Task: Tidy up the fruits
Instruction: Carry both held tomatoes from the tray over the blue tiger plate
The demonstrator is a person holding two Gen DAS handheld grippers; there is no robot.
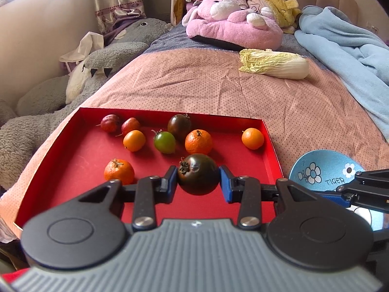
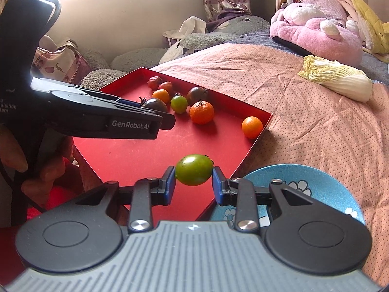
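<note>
Your left hand-held gripper (image 1: 198,178) is clamped on a dark tomato (image 1: 198,174), its blue pads pressed to both sides, the fruit held over the near part of the red tray (image 1: 73,150). Your right hand-held gripper (image 2: 193,182) grips a green tomato (image 2: 193,169) the same way, above the tray's near right edge and just beside the blue bowl (image 2: 323,189), which has white flowers printed on it.

In the tray you have two small reddish fruits (image 1: 110,123) at the far left corner, a second dark tomato (image 1: 179,124) along the far wall, another green tomato (image 1: 164,142) in front of it, and four orange citrus fruits: one (image 1: 134,140) left of the green tomato, one (image 1: 198,141) right of it, one (image 1: 252,138) alone near the right wall, and one (image 1: 119,172) nearer you on the left.

The tray and bowl rest on a bed covered by a pink dotted quilt (image 1: 218,92). Further up the bed a napa cabbage (image 1: 274,63) lies on its side, well apart from the tray. Beyond it you see a pink plush toy (image 1: 233,24), a yellow one (image 1: 277,4) behind that, and a crumpled light blue blanket (image 1: 340,48) along the right. A large grey plush (image 1: 109,56) fills the gap between bed and wall on the left, under a patterned curtain (image 1: 116,0) and a bright window.
</note>
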